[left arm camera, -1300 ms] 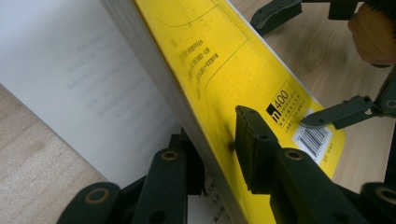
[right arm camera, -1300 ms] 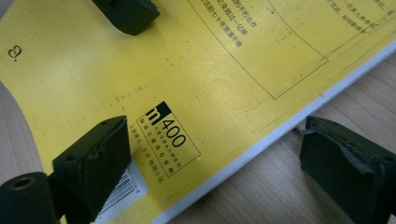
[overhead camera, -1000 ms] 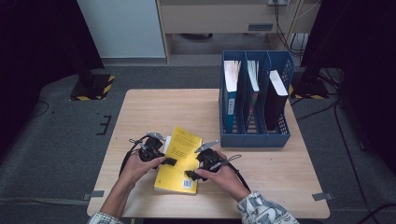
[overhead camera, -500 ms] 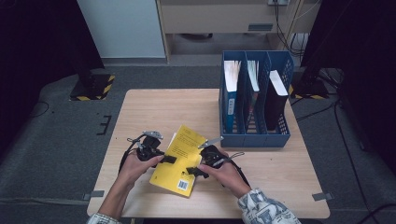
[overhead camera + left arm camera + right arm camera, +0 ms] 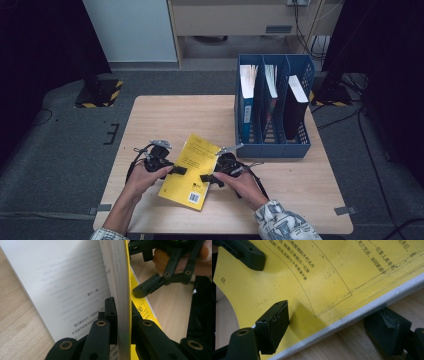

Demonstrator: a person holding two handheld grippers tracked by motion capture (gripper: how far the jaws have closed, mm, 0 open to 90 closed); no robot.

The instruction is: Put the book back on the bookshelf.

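One wooden table [image 5: 165, 120], grey floor | left gripper [image 5: 176, 170] jaws clamp yellow book [image 5: 192, 167] | right gripper [image 5: 207, 179] jaws closing, straddling it

blue file rack [image 5: 272, 145] holding three books, wooden table [image 5: 165, 117]

One yellow book [image 5: 192, 170] is lying near the lower middle of the frame on the one worktop [image 5: 165, 117]. Two hand-held grippers are showing at its edges, the left hand-held gripper [image 5: 172, 169] and the right hand-held gripper [image 5: 210, 179], carried by two hands. One blue file rack [image 5: 272, 145] is standing at the upper right of the worktop, showing three compartments, and three books or folders are standing in it, one per compartment.
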